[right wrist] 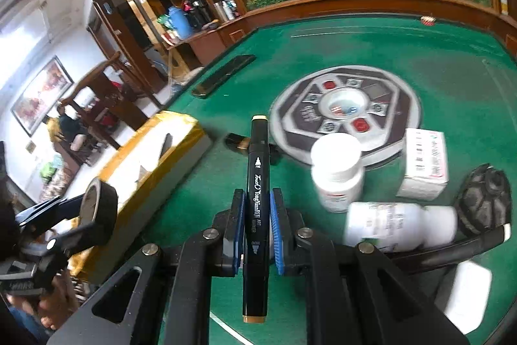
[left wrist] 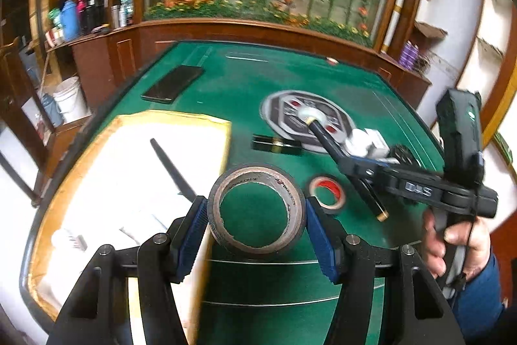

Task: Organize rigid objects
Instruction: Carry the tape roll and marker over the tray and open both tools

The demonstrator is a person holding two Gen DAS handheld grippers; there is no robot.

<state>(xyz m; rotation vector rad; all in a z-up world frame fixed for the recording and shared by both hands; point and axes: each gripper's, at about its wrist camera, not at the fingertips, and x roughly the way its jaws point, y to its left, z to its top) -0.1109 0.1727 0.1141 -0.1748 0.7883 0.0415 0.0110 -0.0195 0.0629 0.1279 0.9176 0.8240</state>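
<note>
**Left wrist view: tape roll held; right wrist view: marker held**

Left wrist view: the left gripper (left wrist: pixel 257 212) clamps a black tape roll (left wrist: pixel 257 210) above the green bench (left wrist: pixel 258 80), beside the yellow tray (left wrist: pixel 58 193).

Right wrist view: the right gripper (right wrist: pixel 257 227) pinches a black marker (right wrist: pixel 257 199), right of that tray (right wrist: pixel 155 151).

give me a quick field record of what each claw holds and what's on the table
left claw: shut on black tape roll, lifted off the table
right claw: shut on black marker
box: yellow-edged box at table's left
table: green felt
loose items: red tape roll, two white bottles, small white carton, phone
</note>
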